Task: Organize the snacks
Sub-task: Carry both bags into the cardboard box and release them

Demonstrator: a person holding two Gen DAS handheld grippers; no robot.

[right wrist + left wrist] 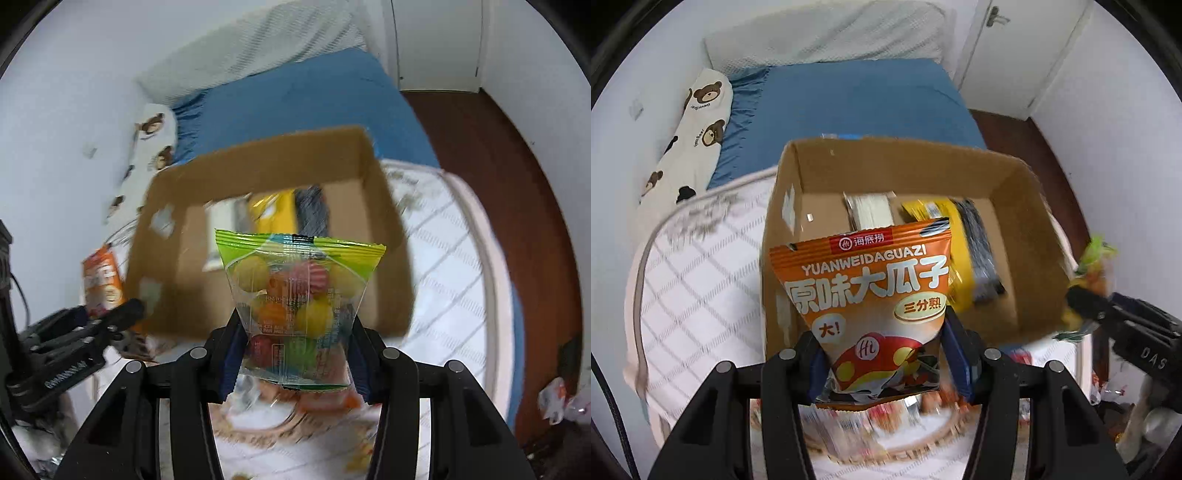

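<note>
While left tool (882, 369) pinches orange seed packet (864, 288), right tool (293, 354) pinches clear candy bag (295, 291); brown cardboard box (1015, 206) frame centre.

Left tool (882, 363) grips orange seed pkt (866, 295) over cardboard box (1015, 236).

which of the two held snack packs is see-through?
The candy bag clamped in the right gripper: clear film with a green top, coloured balls visible inside. The seed packet in the left gripper is solid printed orange.
</note>
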